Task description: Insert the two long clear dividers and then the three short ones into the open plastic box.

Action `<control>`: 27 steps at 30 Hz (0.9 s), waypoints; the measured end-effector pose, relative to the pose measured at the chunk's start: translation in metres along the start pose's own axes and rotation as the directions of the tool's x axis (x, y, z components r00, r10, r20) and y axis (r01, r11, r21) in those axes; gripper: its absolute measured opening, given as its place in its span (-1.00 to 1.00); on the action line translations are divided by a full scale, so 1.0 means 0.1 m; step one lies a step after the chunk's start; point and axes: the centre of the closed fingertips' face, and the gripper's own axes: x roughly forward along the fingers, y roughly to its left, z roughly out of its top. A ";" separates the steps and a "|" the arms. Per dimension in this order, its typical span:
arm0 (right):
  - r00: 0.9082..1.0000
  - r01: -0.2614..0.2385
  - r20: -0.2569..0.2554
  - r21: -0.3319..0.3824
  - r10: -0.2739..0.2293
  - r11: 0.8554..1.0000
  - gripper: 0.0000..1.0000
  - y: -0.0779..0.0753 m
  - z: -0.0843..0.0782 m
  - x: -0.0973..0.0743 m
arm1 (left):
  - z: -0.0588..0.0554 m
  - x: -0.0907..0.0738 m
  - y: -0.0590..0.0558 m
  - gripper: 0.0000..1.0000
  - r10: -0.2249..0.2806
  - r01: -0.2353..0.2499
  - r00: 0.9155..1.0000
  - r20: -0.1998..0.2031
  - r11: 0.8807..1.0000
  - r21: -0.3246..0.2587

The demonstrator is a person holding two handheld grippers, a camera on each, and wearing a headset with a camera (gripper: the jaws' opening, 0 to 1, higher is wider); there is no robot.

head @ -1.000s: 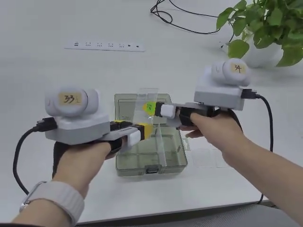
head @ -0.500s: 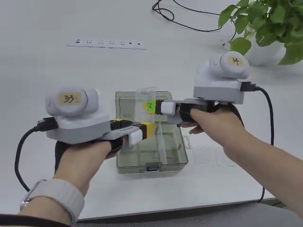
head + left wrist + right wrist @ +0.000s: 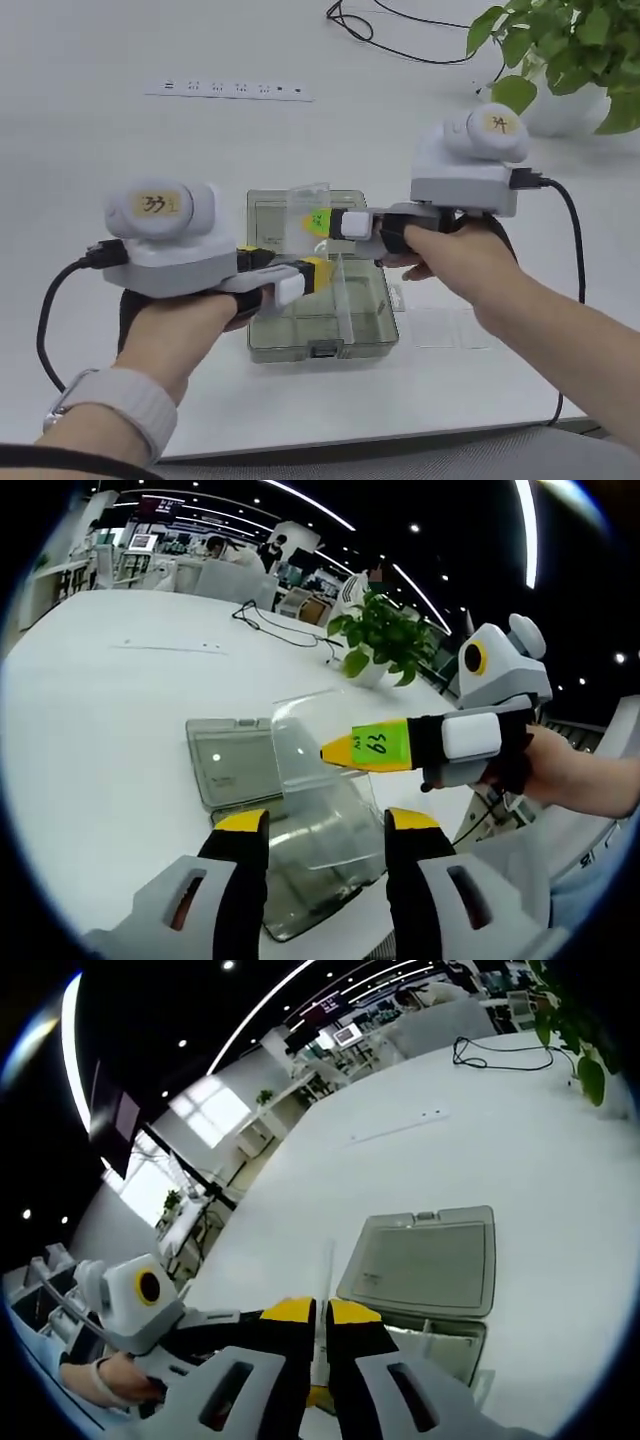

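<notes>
— What is the right gripper [image 3: 320, 1312] doing?

— Its jaws are pressing together on a clear divider [image 3: 327, 1260]. They are clamping the sheet near one edge, and the rest of it is standing out edge-on past the tips.

— And the left gripper [image 3: 328, 825]?

— Its jaws are standing wide apart and gripping nothing. The right gripper is reaching in across them from the right, just beyond their tips, and is carrying the sheet there.

— Where is the plastic box [image 3: 370, 350] sitting?

— It is lying ahead of and below the left gripper's tips, showing between the two jaws. Its lid [image 3: 235, 760] is lying open and flat on the far side, ahead and to the left. From the right gripper, the box is sitting ahead and off to the right of the jaws.

— Is the held sheet touching the box?

— I cannot tell; it is hanging over the box near the lid side.

— Anything inside?

— A seated divider [image 3: 342, 310] is standing upright along the box's length, below the right gripper's tips. Some spare dividers [image 3: 440, 327] are lying flat on the table just beside the box, under the hand holding the right gripper.
</notes>
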 end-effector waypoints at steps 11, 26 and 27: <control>1.000 -0.008 -0.015 0.007 0.008 1.000 -0.90 0.02 -0.04 0.01 | -0.06 0.02 0.01 -0.30 -0.011 0.010 0.999 -0.041 1.000 -0.016; 1.000 -0.009 -0.003 -0.035 0.009 0.999 -0.82 -0.03 0.02 0.00 | -0.05 0.00 0.01 -0.31 -0.017 0.016 0.999 -0.035 0.999 -0.033; 1.000 -0.009 -0.007 -0.029 0.009 1.000 -0.84 -0.02 0.01 0.00 | -0.05 0.00 0.01 -0.31 -0.016 0.015 0.999 -0.034 0.999 -0.033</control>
